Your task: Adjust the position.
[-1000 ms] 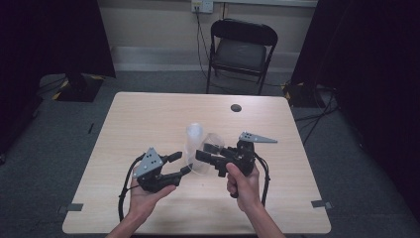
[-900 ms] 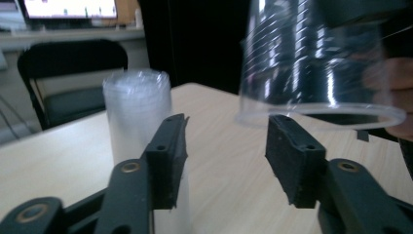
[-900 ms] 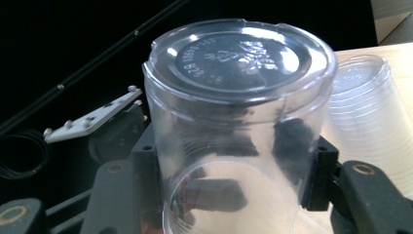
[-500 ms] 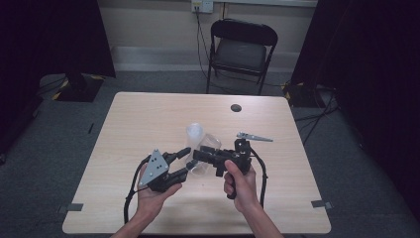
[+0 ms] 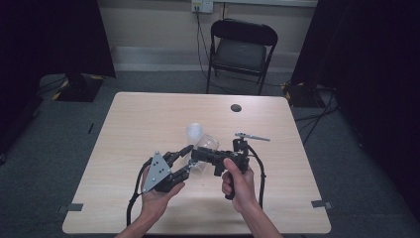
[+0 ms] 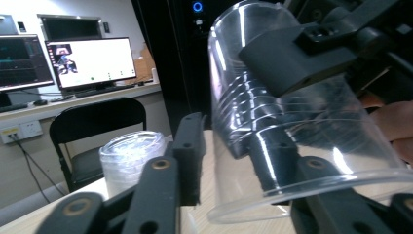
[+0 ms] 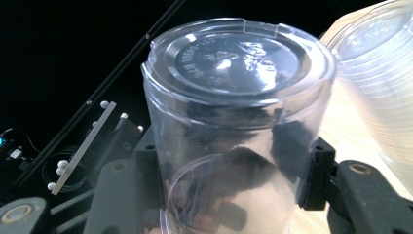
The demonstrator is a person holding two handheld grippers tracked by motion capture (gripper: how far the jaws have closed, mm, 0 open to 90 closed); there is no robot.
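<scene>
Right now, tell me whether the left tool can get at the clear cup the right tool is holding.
Probably yes. The left tool is open right at the clear cup, whose open rim sits between its jaws in the left gripper view. The right tool clamps the cup's sides, leaving that end free.

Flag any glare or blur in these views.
Left gripper view: white glare streaks on the clear plastic cup, near tongs soft. Right gripper view: highlights on the cup base, embossed text hard to read. High view: evenly lit, cup faint against the pale wooden table.

Cup stack (image 5: 194,132) (just behind) blocks forward travel; table (image 5: 148,119) edges open.
</scene>
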